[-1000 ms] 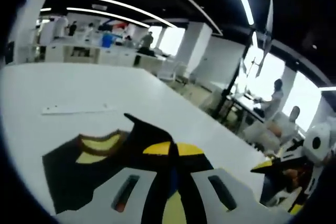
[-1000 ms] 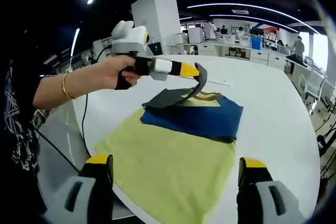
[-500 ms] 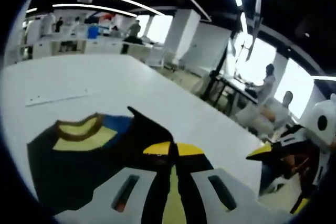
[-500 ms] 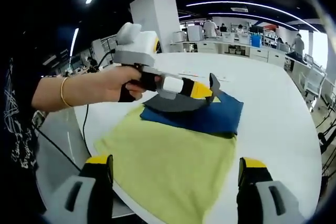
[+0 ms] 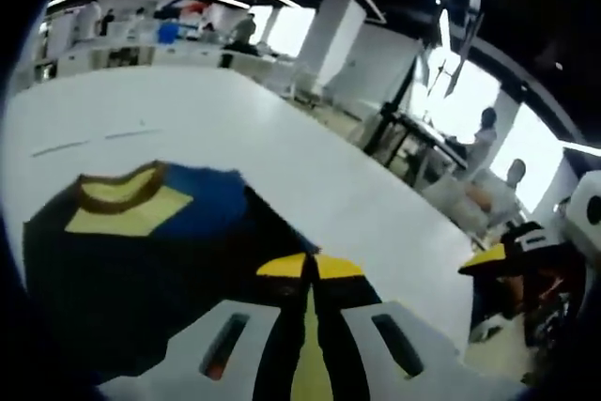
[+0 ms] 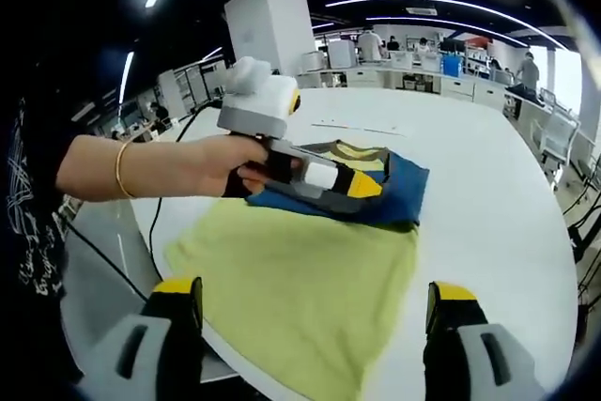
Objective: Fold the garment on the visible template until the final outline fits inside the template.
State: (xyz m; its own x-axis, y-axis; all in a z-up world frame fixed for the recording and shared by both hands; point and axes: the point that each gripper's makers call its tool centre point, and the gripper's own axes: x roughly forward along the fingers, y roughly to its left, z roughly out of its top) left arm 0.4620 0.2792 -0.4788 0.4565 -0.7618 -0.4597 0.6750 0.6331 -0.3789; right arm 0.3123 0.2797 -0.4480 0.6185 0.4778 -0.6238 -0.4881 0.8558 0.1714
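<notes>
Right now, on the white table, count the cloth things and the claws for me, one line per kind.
Navy garment with yellow collar patch: 1
Yellow-green cloth template: 1
Claws: 2, the left claw shut on the garment, the right claw open above the template
Total: 4

white tabletop [image 6: 488, 194]: yellow-green template cloth [image 6: 300, 288] flat near edge, dark blue garment [image 6: 399, 196] on its far end.
</notes>
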